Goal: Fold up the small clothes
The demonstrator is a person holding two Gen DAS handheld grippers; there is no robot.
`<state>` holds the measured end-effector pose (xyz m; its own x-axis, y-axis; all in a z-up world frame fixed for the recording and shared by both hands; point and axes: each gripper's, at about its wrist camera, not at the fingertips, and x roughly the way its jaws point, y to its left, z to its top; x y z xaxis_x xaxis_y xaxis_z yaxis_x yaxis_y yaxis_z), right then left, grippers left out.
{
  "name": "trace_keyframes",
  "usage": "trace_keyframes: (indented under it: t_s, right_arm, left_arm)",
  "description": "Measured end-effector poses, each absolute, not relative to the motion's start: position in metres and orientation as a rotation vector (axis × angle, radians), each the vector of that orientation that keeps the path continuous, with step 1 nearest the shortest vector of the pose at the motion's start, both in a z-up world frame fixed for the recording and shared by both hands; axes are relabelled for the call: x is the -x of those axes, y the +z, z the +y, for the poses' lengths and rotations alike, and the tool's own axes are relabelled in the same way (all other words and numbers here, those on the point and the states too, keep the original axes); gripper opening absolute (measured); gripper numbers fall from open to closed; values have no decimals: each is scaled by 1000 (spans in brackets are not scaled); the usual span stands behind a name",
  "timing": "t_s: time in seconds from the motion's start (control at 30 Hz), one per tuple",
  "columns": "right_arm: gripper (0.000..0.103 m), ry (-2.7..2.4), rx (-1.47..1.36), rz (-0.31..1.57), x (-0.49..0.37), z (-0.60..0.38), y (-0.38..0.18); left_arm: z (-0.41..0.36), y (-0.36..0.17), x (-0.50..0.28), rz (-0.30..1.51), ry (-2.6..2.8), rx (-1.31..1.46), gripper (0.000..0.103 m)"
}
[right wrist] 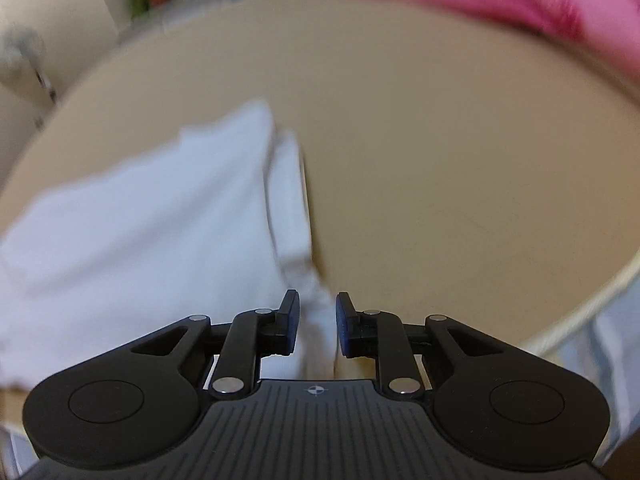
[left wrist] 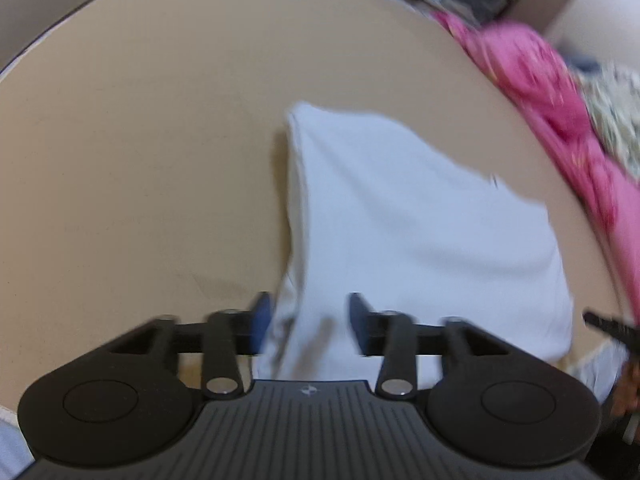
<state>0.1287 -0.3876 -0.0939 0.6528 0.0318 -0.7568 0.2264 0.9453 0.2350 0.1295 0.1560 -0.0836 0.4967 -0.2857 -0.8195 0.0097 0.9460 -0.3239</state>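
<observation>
While both grippers' fingers stand parted over white cloth, pink fabric borders the tan table.

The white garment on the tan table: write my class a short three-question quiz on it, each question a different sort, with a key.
1. True or false: the white garment hangs off the tan table.
2. Which colour is the cloth pile at the table's far edge? A green, B pink, C black.
3. Fill in: both the left hand-held gripper and the right hand-held gripper have their jaws ____, with white fabric showing between them.

Key: 1 false; 2 B; 3 open.
</observation>
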Motion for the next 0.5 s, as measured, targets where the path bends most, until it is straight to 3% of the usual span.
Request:
trace_keyframes:
  t_s: [0.1, 0.33, 0.4, 0.47, 0.5]
  right_arm:
    - [22, -96, -334, 853, -133, -390, -96]
    - [22, -69, -331, 862, -136, -389, -94]
    - [22, -71, -337, 862, -128, -388, -94]
    - [22, -71, -341, 865, -126, -389, -94]
    - [22, -68, -341, 866, -126, -390, -95]
  left_arm:
    - [160, -96, -146, 1086, -168, 342, 68]
    - [155, -120, -171, 1178, -166, 364, 69]
    - [149, -121, -169, 1170, -168, 328, 64]
    - [143, -122, -165, 1164, -189, 315, 33]
    - [139, -122, -165, 1164, -208, 314, 31]
